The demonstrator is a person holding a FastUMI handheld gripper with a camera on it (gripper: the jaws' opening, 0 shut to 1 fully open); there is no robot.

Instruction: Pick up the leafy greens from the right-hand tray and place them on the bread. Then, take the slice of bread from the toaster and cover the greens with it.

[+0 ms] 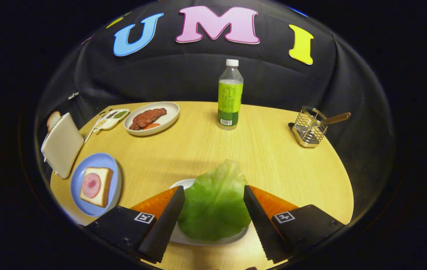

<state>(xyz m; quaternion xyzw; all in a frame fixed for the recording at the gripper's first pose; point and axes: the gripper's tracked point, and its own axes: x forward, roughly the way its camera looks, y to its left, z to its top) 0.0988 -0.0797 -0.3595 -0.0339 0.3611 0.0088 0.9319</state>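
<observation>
1. The gripper has its two fingers spread wide, one on each side of a green lettuce leaf. Each inner edge lies close beside the leaf; whether either finger presses on it cannot be told.
2. The leaf lies between the fingers on a small white tray, whose rim peeks out behind and below the leaf. The tray sits on a light wooden table.
3. The step in hand looks like the pickup of the greens. To do it well, the fingers would likely need to close evenly on the leaf's middle, low enough to catch it yet clear of the tray rim, so the tray is not dragged along.
4. The leaf looks thin and floppy, so a gentle, centred pinch seems wise.
5. Well off to the left, a blue plate holds a slice of bread topped with a round of pink ham. This is where the leaf should go.
6. Just beyond that plate stands a pale toaster with a second slice poking from its top.
7. Farther back are a plate of meat, a green-labelled bottle and a wire holder.
</observation>
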